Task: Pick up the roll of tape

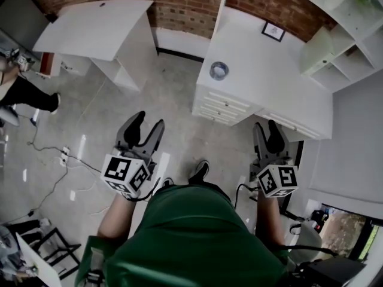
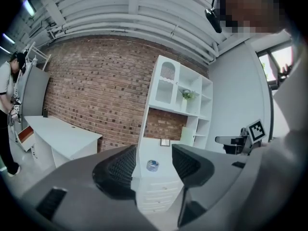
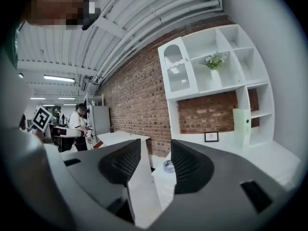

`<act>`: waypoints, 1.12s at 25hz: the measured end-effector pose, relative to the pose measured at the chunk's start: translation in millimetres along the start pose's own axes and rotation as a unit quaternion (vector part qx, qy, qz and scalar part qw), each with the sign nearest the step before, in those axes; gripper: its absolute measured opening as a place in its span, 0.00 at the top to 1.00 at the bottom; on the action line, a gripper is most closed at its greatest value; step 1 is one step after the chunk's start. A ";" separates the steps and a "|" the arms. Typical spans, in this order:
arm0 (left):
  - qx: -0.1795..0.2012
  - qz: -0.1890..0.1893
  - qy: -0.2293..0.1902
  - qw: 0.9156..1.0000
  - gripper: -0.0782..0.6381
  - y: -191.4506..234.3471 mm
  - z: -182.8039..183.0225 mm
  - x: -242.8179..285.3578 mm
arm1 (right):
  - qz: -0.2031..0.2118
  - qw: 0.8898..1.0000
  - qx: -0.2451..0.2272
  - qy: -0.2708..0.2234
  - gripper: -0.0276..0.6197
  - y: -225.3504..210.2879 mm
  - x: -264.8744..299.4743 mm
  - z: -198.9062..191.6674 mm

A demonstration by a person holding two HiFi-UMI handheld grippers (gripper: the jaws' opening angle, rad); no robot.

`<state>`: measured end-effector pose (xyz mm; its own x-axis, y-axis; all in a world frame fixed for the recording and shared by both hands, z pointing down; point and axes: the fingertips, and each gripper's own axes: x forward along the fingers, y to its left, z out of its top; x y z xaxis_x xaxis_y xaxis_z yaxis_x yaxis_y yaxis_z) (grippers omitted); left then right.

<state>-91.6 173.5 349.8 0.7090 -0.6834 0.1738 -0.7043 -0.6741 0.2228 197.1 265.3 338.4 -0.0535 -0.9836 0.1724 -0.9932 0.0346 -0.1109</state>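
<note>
Peeking roll of tape (image 3: 167,166) (half hidden)

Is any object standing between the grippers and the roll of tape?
Nothing visible does. The roll of tape lies alone on the white desk, near its edge; only floor separates it from the left gripper and the right gripper.

Even indoor light, soft focus, fisheye-warped edges, dark corners.
</note>
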 end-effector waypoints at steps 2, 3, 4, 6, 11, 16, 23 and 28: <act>0.001 0.008 0.002 1.000 0.55 -9.7 1.7 12.8 | 0.011 1.000 0.004 0.002 0.65 -16.2 9.7 2.5; 0.001 0.014 0.004 1.000 0.55 -14.0 2.2 18.5 | 0.017 1.000 0.006 0.002 0.65 -24.0 13.7 3.6; 0.000 0.019 0.005 1.000 0.55 -18.2 2.9 23.9 | 0.022 1.000 0.007 0.002 0.65 -31.3 17.5 4.9; 0.000 0.029 0.006 1.000 0.55 -26.4 5.1 34.1 | 0.034 0.999 0.009 0.002 0.65 -44.4 24.7 7.4; 0.003 0.035 0.009 0.999 0.55 -43.6 5.4 56.7 | 0.051 0.999 0.015 0.009 0.65 -69.7 41.5 3.5; -0.002 0.048 0.025 0.999 0.55 -39.4 -1.7 73.8 | 0.066 0.997 0.021 0.025 0.65 -80.3 63.2 -7.4; -0.020 0.046 0.034 0.998 0.55 0.9 -14.0 104.8 | 0.069 0.996 0.018 0.043 0.65 -67.8 103.3 -15.4; -0.034 0.024 0.031 0.999 0.55 38.9 -7.6 147.1 | 0.060 0.995 0.009 0.077 0.65 -59.4 144.7 -23.5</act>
<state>-14.4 48.8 391.3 0.6766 -0.6944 0.2452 -0.7353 -0.6184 0.2774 245.9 125.1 392.9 -0.1874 -0.9338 0.3049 -0.9769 0.1447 -0.1573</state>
